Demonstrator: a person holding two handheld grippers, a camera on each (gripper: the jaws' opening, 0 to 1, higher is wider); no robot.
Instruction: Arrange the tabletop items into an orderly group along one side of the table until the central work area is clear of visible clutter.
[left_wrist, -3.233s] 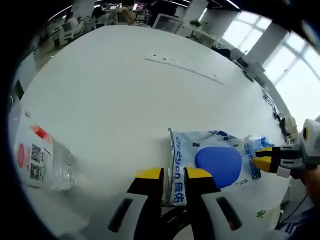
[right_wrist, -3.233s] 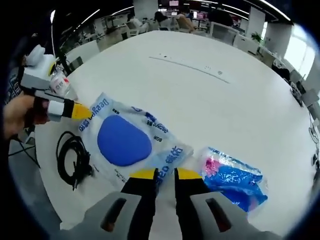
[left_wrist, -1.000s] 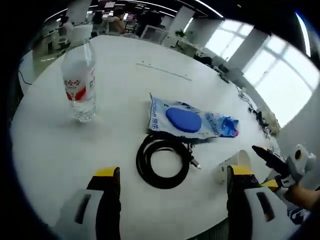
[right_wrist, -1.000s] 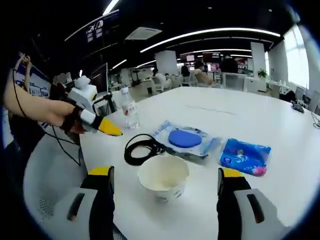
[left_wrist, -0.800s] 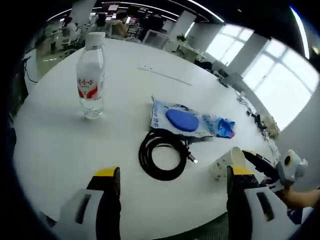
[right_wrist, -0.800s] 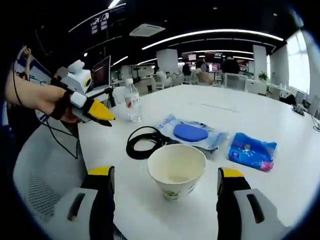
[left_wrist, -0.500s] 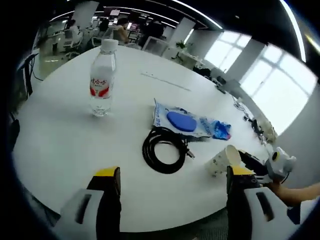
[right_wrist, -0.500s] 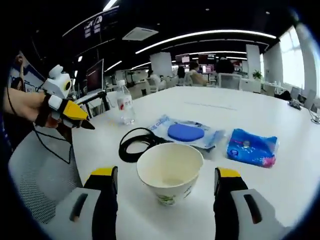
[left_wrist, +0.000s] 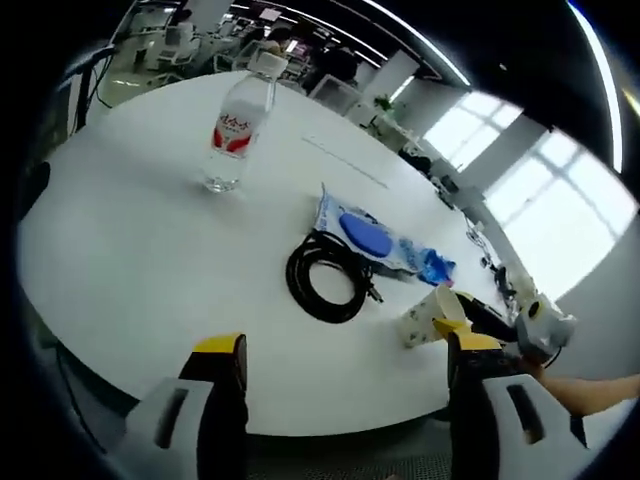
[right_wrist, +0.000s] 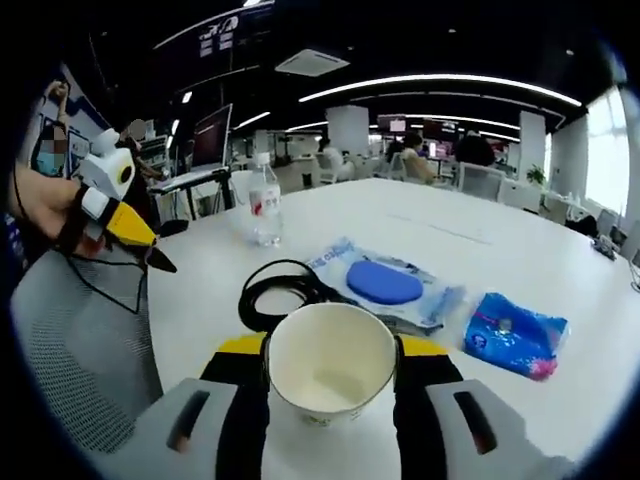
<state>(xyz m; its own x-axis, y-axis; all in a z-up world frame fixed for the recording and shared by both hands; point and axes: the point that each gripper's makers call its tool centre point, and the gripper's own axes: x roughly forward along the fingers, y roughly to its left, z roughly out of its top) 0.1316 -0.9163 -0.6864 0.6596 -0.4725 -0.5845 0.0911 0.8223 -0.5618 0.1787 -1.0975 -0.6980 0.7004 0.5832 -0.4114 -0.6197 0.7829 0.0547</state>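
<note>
Right gripper (right_wrist: 331, 378): jaws just clamped round the paper cup (right_wrist: 331, 372) (wide apart half a second ago), near the table edge (left_wrist: 330, 410); regrouping can proceed. Left gripper (left_wrist: 345, 350): agape, holding nothing.

On the worktop (right_wrist: 560, 255), the paper cup (right_wrist: 331, 367) sits nearest the edge between the right gripper (right_wrist: 331, 372) jaws, with the coiled cable (right_wrist: 275, 291) just behind it, the wipes pack (right_wrist: 390, 287) beyond, the tissue packet (right_wrist: 514, 335) off right, and the water bottle (right_wrist: 265, 205) upright far left.
</note>
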